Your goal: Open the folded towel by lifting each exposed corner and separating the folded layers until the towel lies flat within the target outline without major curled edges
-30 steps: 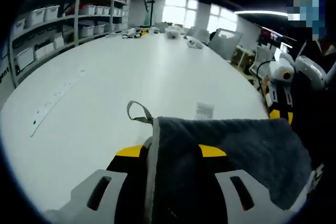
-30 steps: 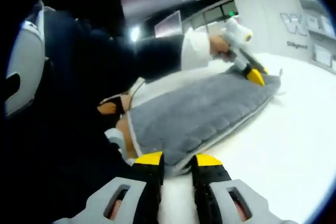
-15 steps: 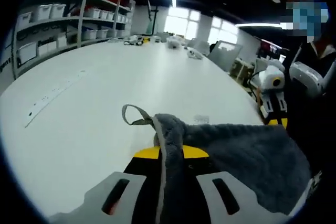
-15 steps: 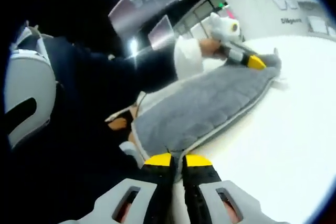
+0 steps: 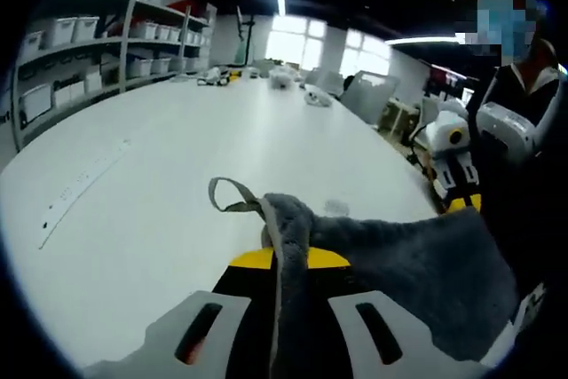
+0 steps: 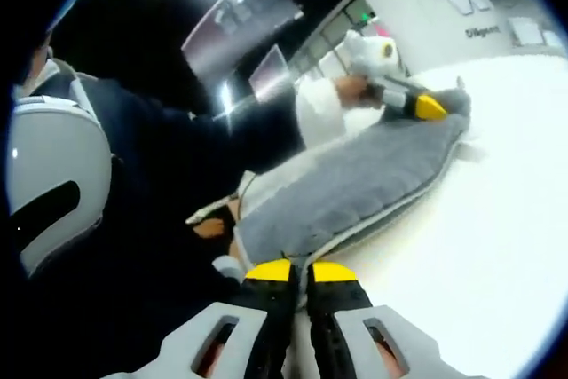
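Note:
A grey towel (image 5: pixel 399 272) with a pale edge and a hanging loop (image 5: pixel 232 195) is held up off the white table (image 5: pixel 160 175). My left gripper (image 5: pixel 288 259) is shut on the towel's corner by the loop, its yellow tips pinching the bunched cloth. In the right gripper view the towel (image 6: pixel 355 193) stretches away as a long band, and my right gripper (image 6: pixel 300 271) is shut on its near corner. The left gripper (image 6: pixel 417 106) shows there at the towel's far end. The right gripper (image 5: pixel 460 185) shows in the left gripper view at the towel's right corner.
Shelves (image 5: pixel 98 51) with white bins line the left of the room. Small objects (image 5: pixel 284 77) sit at the far end of the table. A strip with markings (image 5: pixel 80 188) lies on the table at left. The person's dark sleeve (image 6: pixel 177 157) and body stand close behind the towel.
Both grippers went from open around the towel corners to shut on them. The towel has bunched up at the left gripper and is now held stretched between the two.

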